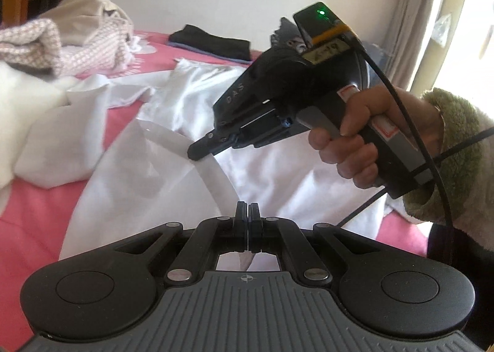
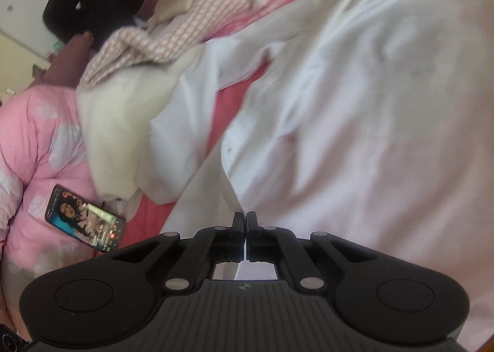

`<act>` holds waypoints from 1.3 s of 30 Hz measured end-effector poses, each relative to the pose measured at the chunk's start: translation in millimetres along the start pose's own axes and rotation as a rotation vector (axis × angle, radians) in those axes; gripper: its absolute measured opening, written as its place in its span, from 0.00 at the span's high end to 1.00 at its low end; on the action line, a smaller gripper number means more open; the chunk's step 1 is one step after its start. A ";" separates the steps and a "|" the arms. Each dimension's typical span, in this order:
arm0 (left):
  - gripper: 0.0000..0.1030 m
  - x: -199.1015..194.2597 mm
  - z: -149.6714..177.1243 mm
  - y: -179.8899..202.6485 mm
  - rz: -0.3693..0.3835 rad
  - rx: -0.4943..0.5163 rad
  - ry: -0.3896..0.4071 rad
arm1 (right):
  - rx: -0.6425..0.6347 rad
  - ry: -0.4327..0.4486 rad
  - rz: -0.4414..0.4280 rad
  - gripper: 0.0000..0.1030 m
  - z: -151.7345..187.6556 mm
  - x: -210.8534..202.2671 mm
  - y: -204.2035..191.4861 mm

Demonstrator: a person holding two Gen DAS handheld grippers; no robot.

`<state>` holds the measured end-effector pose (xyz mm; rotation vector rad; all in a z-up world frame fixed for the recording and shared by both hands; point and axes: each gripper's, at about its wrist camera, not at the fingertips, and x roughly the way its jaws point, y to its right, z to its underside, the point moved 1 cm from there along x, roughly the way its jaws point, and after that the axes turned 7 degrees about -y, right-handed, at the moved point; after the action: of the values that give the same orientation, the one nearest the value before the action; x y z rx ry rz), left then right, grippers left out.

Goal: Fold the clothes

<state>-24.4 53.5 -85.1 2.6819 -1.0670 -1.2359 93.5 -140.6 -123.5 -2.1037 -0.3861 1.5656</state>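
Note:
A white garment lies spread on the pink bed. My left gripper is shut on a lifted edge of it, and the cloth rises in a curved band toward the right gripper. That one, held by a hand in a green fleece sleeve, is shut on the same edge farther up. In the right wrist view the right gripper pinches a fold of the white garment, which fills the frame's right side and looks blurred.
A pile of unfolded clothes, beige and pink-checked, sits at the back left. A folded dark stack lies by the wall. A lit phone rests on a pink quilt. A cream cloth lies beside the garment.

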 end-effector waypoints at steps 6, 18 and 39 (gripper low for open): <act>1.00 21.2 0.6 13.7 0.073 0.032 -0.040 | 0.043 0.031 0.028 1.00 4.6 -23.3 26.5; 1.00 52.1 3.7 49.9 0.218 0.090 -0.080 | 0.136 0.069 0.175 1.00 27.8 -67.5 86.0; 0.83 -37.7 39.9 -20.0 -0.013 -0.044 -0.196 | 0.253 0.083 0.173 0.99 55.2 -77.8 116.0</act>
<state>-57.0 101.4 -92.7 2.5831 -1.0284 -1.5316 10.4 -265.1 -134.8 -2.0386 0.0239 1.5253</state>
